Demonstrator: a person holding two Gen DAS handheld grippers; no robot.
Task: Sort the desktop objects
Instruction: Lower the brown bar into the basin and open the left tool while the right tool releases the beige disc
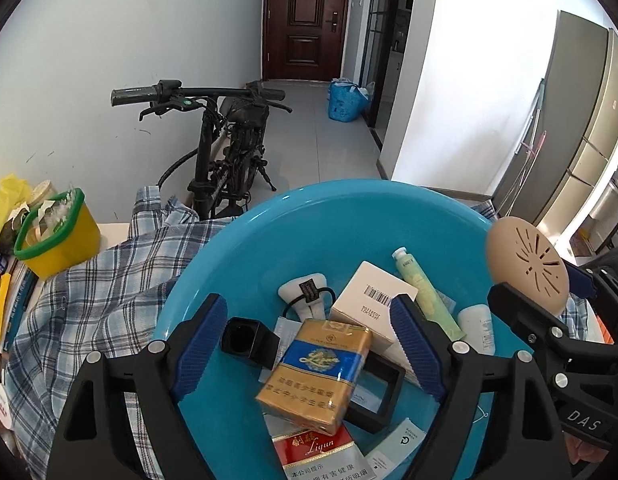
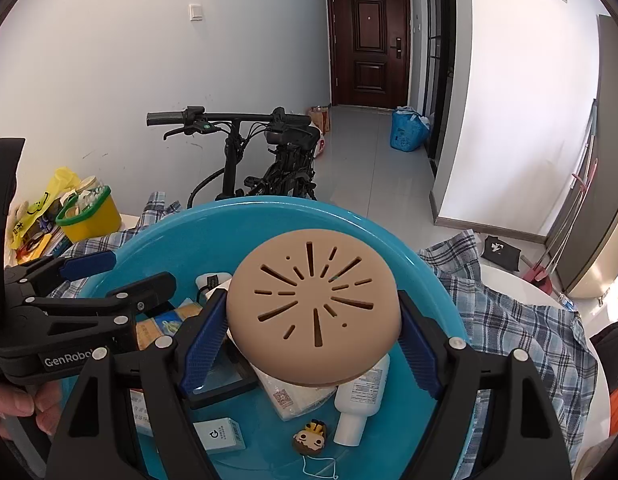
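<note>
The right gripper (image 2: 313,336) clamps a tan slotted disc (image 2: 314,312) between its blue pads, held above the blue basin (image 2: 269,216). Below it lie a white bottle (image 2: 361,396) and a small figurine (image 2: 310,437). To its left, the left gripper (image 1: 309,352) hangs spread wide, holding nothing, over a gold cigarette pack (image 1: 315,374) in the basin, with plaid cloth (image 1: 97,280) beyond.

Black tongs (image 1: 309,344), ribbed blue pads (image 1: 197,344), silver screws, "GenRobot" lettering.
</note>
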